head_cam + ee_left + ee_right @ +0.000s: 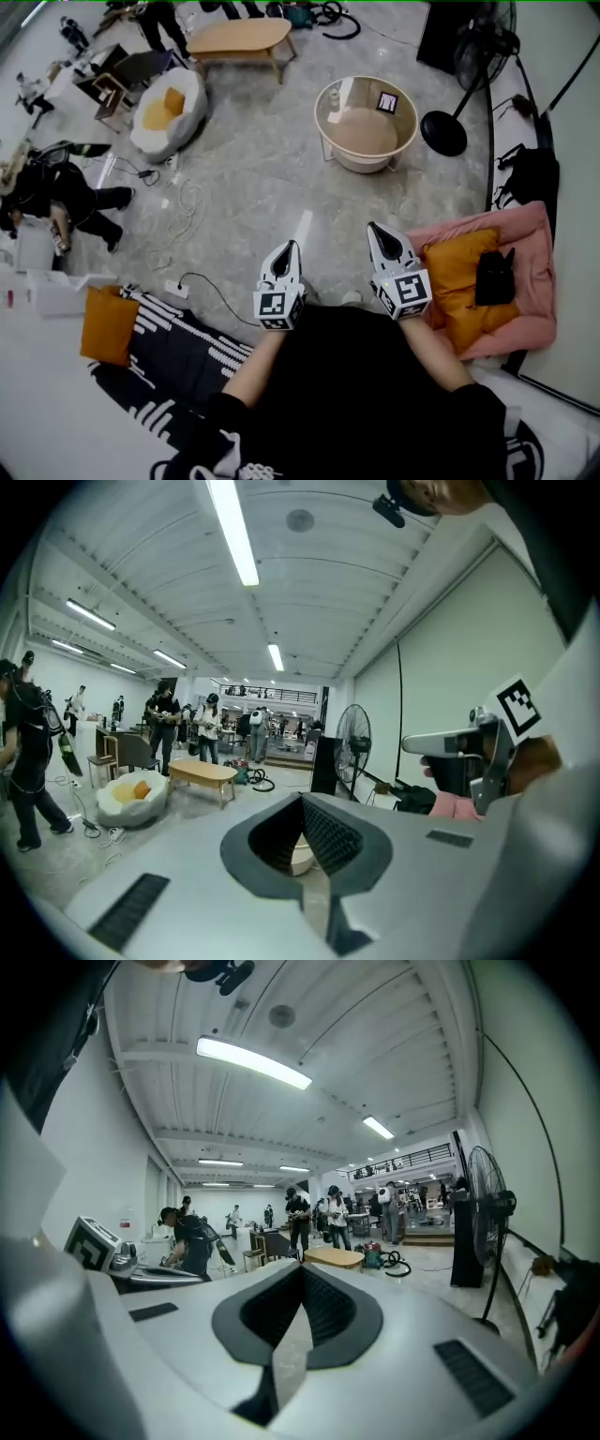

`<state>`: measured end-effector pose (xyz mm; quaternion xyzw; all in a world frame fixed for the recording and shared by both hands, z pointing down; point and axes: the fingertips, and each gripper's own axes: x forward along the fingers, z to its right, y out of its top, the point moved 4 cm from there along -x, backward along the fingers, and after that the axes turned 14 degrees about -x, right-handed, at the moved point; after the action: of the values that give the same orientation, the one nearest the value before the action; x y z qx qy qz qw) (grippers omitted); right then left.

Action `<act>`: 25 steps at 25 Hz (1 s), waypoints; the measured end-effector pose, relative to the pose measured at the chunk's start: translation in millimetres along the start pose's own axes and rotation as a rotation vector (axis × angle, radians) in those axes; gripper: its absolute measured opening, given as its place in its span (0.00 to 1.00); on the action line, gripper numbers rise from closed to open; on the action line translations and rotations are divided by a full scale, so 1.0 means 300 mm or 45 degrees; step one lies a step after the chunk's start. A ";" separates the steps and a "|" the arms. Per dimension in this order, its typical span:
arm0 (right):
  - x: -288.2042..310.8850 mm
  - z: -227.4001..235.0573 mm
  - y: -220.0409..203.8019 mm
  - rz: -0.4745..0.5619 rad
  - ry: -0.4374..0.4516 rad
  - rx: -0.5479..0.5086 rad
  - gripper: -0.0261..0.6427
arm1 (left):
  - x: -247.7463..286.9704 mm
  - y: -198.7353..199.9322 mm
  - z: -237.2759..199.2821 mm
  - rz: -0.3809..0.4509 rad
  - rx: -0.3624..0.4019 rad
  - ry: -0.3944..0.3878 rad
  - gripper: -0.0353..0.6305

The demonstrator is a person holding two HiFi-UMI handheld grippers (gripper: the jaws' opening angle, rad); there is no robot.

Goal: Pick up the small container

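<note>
Pickup hasn't been started here. The container is seen standing on the round tabletop, near its left edge, well apart from both grippers and with open floor in between. A marker card is parked on the same tabletop beside it, so that should be steered clear of.

The left gripper and right gripper are both pinched fully together, nothing caught between the fingers of either one.

For this step to go well, the gap probably has to be closed first by walking up. Then the fingers of whichever gripper gets used should be spread wide before they are lowered around the container, not pushed into it.

Pose-wise, both grippers are held close to the torso on bent forearms, side by side, noses pointed forward toward the tabletop.
</note>
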<state>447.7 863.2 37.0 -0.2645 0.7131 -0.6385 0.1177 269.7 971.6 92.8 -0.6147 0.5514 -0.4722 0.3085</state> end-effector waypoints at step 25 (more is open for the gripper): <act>0.822 0.465 -0.073 -0.199 -0.219 -0.109 0.06 | 0.815 0.330 -0.423 0.012 -0.012 -0.167 0.08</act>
<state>317.9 613.8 78.4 -0.3777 0.7043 -0.5897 0.1169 101.4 732.4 108.6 -0.6432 0.5350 -0.4270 0.3432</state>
